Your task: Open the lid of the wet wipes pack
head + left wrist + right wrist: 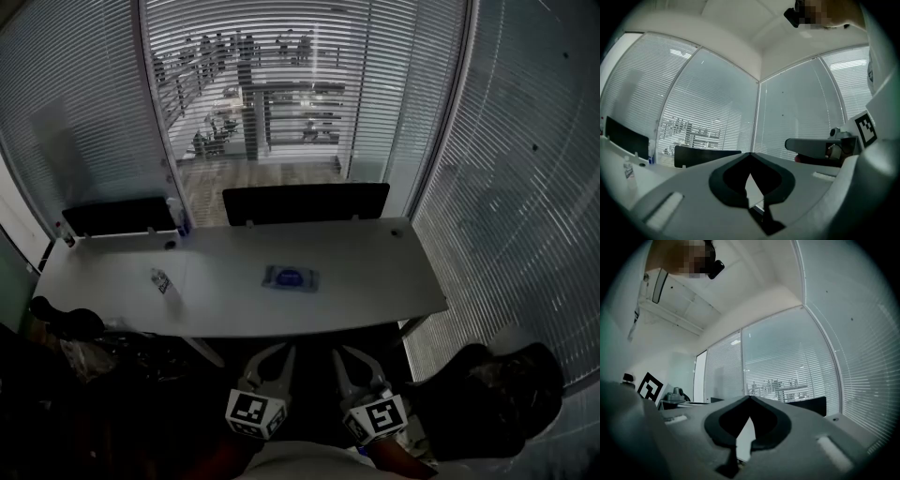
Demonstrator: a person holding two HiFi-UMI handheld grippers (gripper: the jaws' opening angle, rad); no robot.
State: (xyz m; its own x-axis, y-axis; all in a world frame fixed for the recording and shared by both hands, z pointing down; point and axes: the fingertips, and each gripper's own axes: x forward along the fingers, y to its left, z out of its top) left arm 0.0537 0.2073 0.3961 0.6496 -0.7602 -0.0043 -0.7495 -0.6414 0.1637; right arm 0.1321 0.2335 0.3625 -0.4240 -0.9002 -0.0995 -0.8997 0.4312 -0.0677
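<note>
Closest to the person, both tools are held side by side, short of the desk's near edge and pointing roughly level towards it. The left hand-held gripper (278, 354) has its jaws drawn together, the tips meeting in a point with nothing between them. The right hand-held gripper (346, 357) is the same, jaws closed and empty. Each carries its marker cube at the rear, just above the person's sleeves, and the two grippers do not touch.

Beyond them is the long white desk (375, 291). The wet wipes pack (291, 277) lies flat on it, a little right of the desk's middle and well apart from both grippers. It has a blue patch on top, and the pack is too small here to tell whether the lid is raised. To the left of the pack, well apart from it, is a small clear bottle (160, 280), and the left gripper view shows it standing upright with a label.

At the desk's far edge are two black chair backs, one (306, 202) behind the pack and another (120, 217) towards the left end. Behind them, glass walls with slatted blinds (253, 84) close the room on all sides.
</note>
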